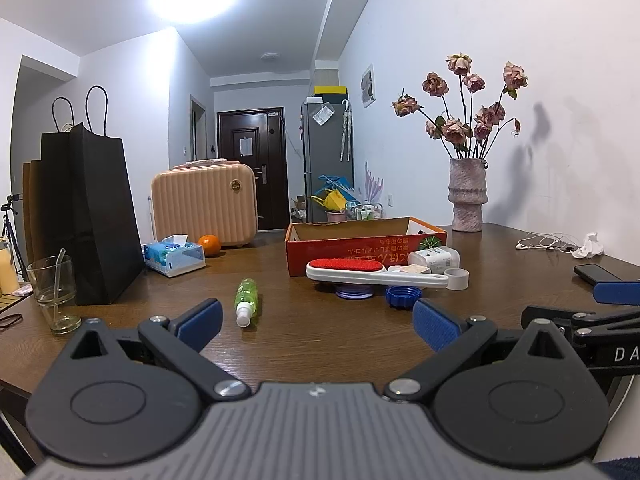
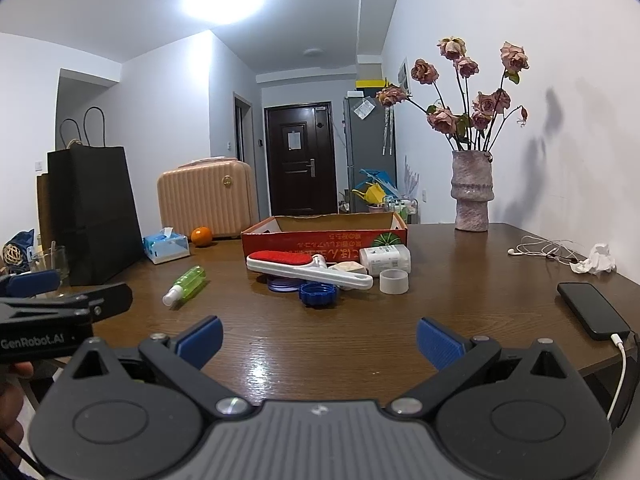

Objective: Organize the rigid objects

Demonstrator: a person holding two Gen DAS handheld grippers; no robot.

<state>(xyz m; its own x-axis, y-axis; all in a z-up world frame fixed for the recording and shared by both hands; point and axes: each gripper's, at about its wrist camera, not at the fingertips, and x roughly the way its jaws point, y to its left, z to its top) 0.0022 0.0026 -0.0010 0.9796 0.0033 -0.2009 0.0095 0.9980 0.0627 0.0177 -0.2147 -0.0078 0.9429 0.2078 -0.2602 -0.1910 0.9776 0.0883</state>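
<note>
An open red cardboard box [image 1: 352, 246] [image 2: 320, 238] stands mid-table. In front of it lie a white lint brush with a red pad [image 1: 360, 270] [image 2: 304, 266], a blue lid [image 1: 402, 297] [image 2: 318, 293], a purple disc [image 1: 354, 291], a white bottle [image 1: 434, 259] [image 2: 385, 260] and a tape roll [image 1: 457, 278] [image 2: 394, 281]. A green spray bottle [image 1: 246, 300] [image 2: 185, 284] lies left of them. My left gripper [image 1: 318, 322] and right gripper [image 2: 320, 340] hover open and empty over the near table, well short of the objects.
On the brown table [image 2: 460, 312]: a black paper bag [image 1: 86, 216], a drinking glass [image 1: 54, 292], a tissue box [image 1: 174, 258], an orange [image 1: 209, 245], a peach case [image 1: 204, 204], a vase of dried roses [image 2: 471, 196], earphones [image 2: 544, 249], a crumpled tissue [image 2: 598, 262] and a charging phone [image 2: 592, 314].
</note>
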